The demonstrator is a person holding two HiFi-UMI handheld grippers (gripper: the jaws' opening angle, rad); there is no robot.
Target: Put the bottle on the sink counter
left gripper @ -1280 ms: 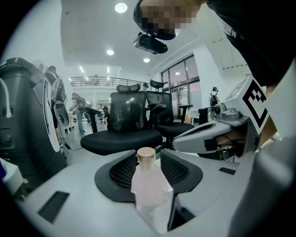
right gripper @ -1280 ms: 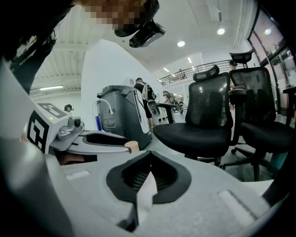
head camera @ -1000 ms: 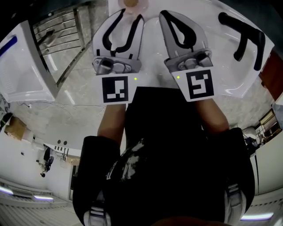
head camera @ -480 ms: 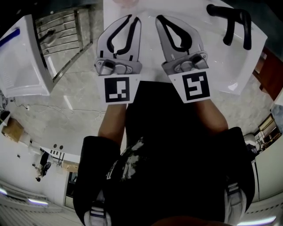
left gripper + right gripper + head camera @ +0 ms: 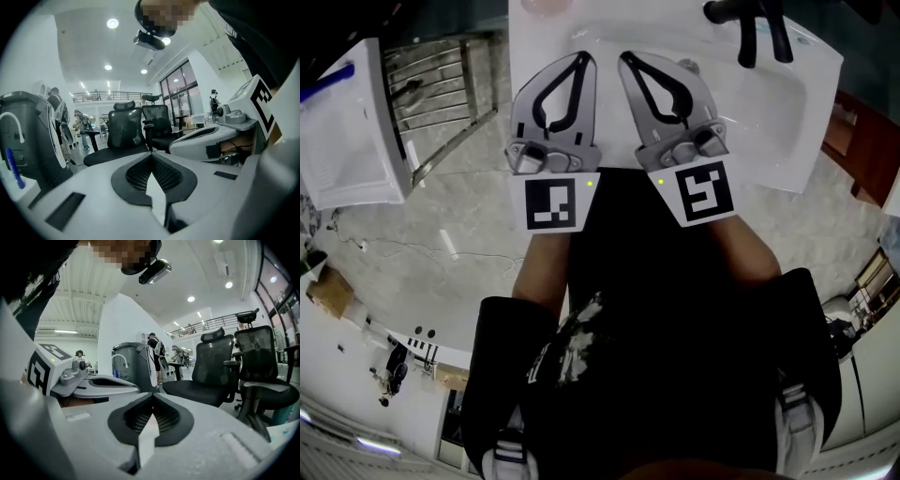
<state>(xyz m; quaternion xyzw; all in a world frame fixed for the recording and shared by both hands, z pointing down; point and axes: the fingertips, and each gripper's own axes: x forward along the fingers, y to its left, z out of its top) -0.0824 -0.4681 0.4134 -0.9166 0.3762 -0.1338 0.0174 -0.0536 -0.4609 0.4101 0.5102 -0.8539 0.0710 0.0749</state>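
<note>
Top centre of head view: white sink (image 5: 792, 122) basin is open, I can pass there. Black faucet (image 5: 750, 28) blocks upper right. Metal rack (image 5: 431, 80) and white box (image 5: 352, 141) crowd upper left. Marble floor (image 5: 459, 234) mid left is free. In the left gripper view, 2 office chairs (image 5: 124, 133) stand straight ahead, grey unit (image 5: 26, 136) at left edge.

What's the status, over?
Left tongs just closed, empty; right tongs shut, empty. Pinkish object, maybe the bottle, on sink counter ahead. Black faucet stands off right.
</note>
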